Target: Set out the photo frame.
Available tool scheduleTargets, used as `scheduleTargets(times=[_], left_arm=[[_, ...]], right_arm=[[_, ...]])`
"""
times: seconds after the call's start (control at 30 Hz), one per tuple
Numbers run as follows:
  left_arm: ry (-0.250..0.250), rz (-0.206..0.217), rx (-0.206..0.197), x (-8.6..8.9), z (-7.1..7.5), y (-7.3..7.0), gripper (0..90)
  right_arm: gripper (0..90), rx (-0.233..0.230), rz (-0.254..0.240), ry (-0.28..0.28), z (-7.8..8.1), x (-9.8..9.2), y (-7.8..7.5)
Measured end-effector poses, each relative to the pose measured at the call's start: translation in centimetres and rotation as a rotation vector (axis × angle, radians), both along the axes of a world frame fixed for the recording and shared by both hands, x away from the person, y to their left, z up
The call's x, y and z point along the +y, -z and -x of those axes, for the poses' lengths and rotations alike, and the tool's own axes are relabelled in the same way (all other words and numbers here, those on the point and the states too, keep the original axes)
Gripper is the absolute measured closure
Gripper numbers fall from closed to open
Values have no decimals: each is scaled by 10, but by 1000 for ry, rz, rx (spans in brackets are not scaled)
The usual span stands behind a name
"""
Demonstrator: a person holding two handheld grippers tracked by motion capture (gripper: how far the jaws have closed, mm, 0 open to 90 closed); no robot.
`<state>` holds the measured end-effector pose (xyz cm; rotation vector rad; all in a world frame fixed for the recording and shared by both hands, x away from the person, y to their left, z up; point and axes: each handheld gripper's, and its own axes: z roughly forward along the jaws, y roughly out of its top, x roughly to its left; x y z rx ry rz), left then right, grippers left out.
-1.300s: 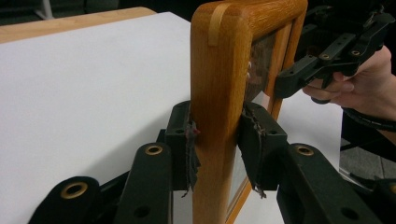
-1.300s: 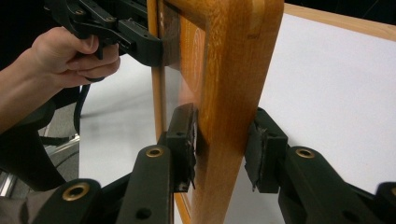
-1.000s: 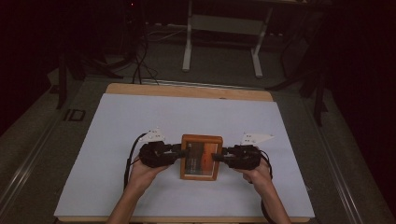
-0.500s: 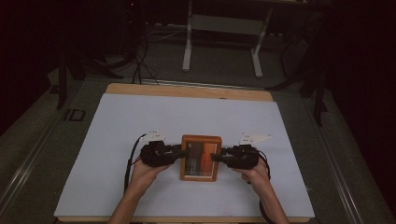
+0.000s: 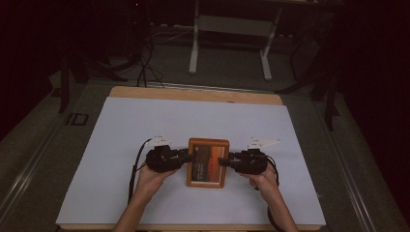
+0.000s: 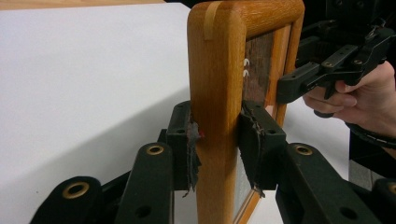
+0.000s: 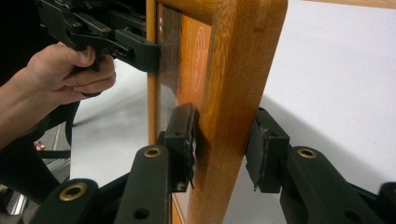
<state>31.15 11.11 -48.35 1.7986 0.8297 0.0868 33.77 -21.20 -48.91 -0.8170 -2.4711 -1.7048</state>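
Observation:
A wooden picture frame (image 5: pixel 208 163) with an orange and dark picture under glass lies flat, held a little above the white sheet (image 5: pixel 121 130). My left gripper (image 5: pixel 186 157) is shut on its left rail and my right gripper (image 5: pixel 225 161) is shut on its right rail. In the left gripper view the pads (image 6: pixel 184 140) clamp the frame (image 6: pixel 219 56) from both faces, and the right gripper (image 6: pixel 292 84) shows at the far rail. In the right gripper view the pads (image 7: pixel 184 135) squeeze the frame (image 7: pixel 243 60), with the left gripper (image 7: pixel 140 51) and a hand (image 7: pixel 65 79) beyond.
The white sheet covers a wooden table (image 5: pixel 193 94) whose bare strip shows at the back. Behind the table, a white metal stand (image 5: pixel 232 43) and cables (image 5: pixel 145 63) sit on the dark floor. A cable (image 5: pixel 133 169) trails from the left gripper.
Both grippers keep their hold on the frame. Frame and hands have hardly shifted, and the left hand sits slightly farther left.

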Motion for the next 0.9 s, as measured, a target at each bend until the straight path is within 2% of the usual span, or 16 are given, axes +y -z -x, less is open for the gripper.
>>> scheduleTargets(times=[0.27,0.47,0.6,0.77,0.9], left_arm=[[9,-14,-2,0,1,-1,677],[9,-16,-4,0,1,-2,674],[2,-26,-13,-2,2,-2,635],[-2,3,-7,3,1,-3,606],[5,1,-14,4,2,-3,617]], right_arm=[[625,-16,23,8,1,1,0],[617,-11,28,9,1,2,0],[554,0,64,7,1,6,4],[493,8,54,4,0,6,5],[486,0,42,-3,1,4,2]])
